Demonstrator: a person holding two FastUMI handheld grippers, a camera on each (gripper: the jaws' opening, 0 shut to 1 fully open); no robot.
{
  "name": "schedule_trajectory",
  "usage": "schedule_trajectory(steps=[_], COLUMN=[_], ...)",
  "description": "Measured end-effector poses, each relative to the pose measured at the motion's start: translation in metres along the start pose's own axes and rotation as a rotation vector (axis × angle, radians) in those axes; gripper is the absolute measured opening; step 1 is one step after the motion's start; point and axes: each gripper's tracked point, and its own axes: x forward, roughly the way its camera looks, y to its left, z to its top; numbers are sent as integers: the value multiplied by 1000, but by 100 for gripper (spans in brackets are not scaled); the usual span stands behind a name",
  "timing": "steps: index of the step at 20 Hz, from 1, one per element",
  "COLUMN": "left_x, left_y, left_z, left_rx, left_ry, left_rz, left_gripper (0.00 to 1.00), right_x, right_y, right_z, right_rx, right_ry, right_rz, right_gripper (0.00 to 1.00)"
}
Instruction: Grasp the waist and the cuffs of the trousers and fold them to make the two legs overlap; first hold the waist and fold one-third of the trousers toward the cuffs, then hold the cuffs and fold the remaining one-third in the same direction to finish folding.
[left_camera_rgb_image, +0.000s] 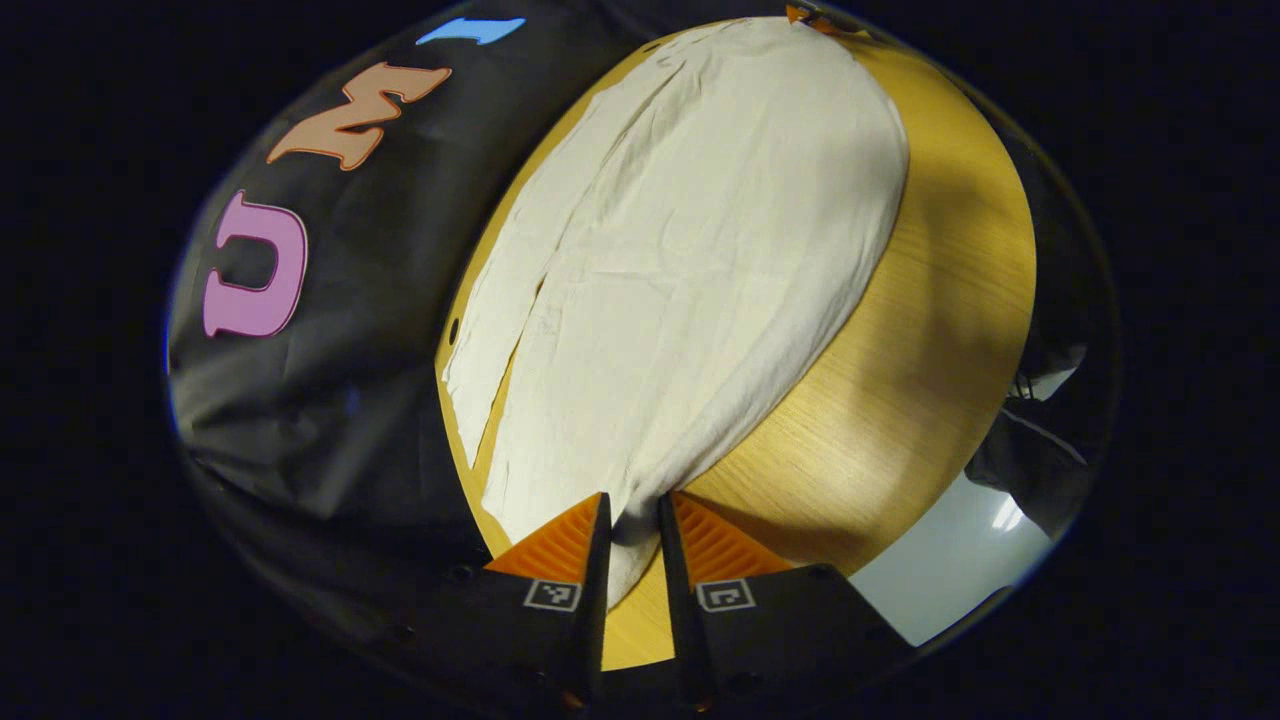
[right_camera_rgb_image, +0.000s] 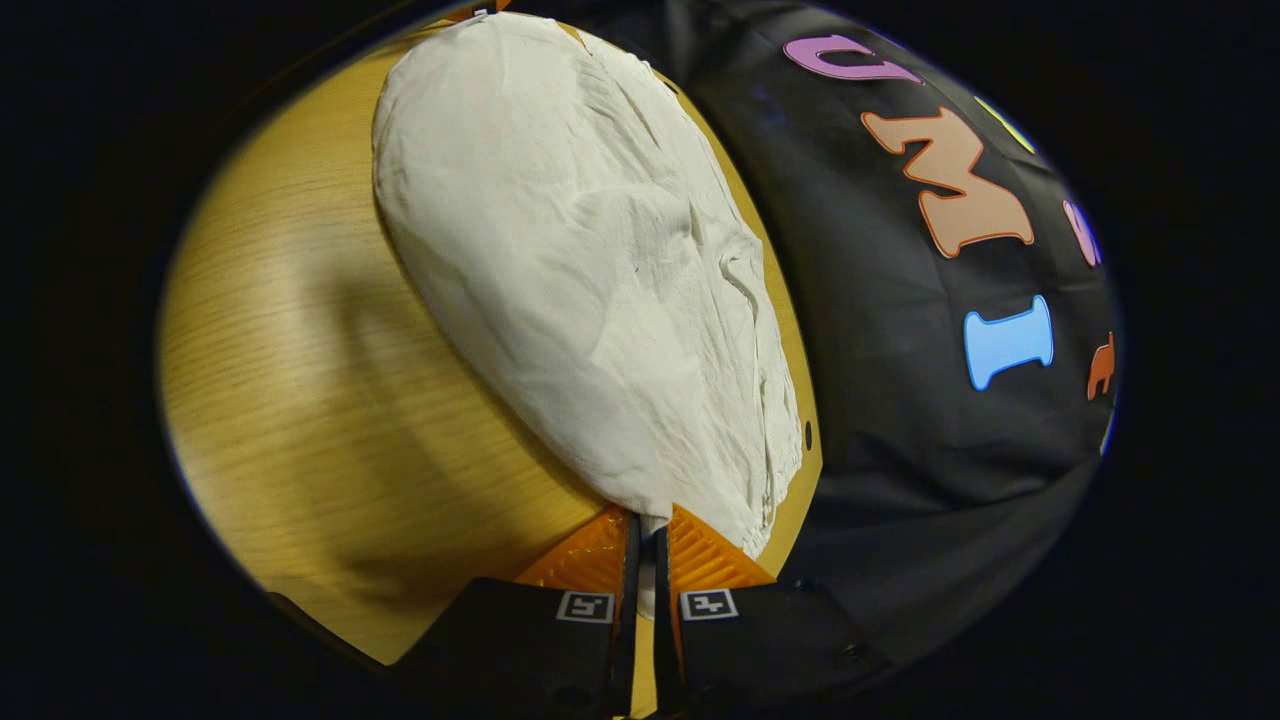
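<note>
Bottom centre, we have left tool (left_camera_rgb_image: 633, 512) and right tool (right_camera_rgb_image: 648, 525) each pinched narrow on trousers (left_camera_rgb_image: 690, 260) ends. Trousers lie lengthwise up-frame across surface (left_camera_rgb_image: 930, 380), legs overlapped. Next, judging: waist third toward cuffs.

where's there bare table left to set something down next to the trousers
Bare table runs as a wide strip between the trousers and the table's open edge. The other side is crowded: cloth reaches nearly to the edge by the booth wall. Both grippers pinch the cloth's ends.

black hand-held gripper (left_camera_rgb_image: 633, 512) bodies, square markers
</note>
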Motion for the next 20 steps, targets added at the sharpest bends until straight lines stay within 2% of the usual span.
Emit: schedule_trajectory(steps=[1, 2, 3, 5, 7, 8, 9, 12, 15, 20], left_x=[4, 4, 4, 2, 1, 0, -2, -13, -21, -40], left_y=[-2, -2, 0, 0, 1, 5, 14, 54, 83, 122], left_z=[1, -1, -1, -2, -3, 0, 2, 8, 16, 35], left_rx=[9, 15, 19, -13, -96, -140, -176, -250, -331, -348], left_ry=[8, 14, 19, 25, 42, 45, 46, 49, 56, 42], left_rz=[-11, -8, 8, 17, 2, 2, 21, 122, 185, 282], left_gripper=[22, 6, 1, 0, 0, 0, 0, 0, 0, 0], right_x=[1, 1, 1, 1, -1, -5, -5, -16, -27, -44], right_y=[0, -1, -1, -3, -5, -12, -20, -52, -76, -99], right_z=[-1, 0, -1, -1, -1, 2, 5, 15, 20, 19], right_rx=[0, 1, 0, 8, 45, 62, 77, 105, 118, 125], right_ry=[-1, -3, -6, -11, -13, -21, -31, -75, -113, -170], right_rz=[1, 1, 0, 4, 22, 8, -4, -63, -99, -136], right_gripper=[10, 10, 10, 11, 8, 10, 7, 10, 10, 10])
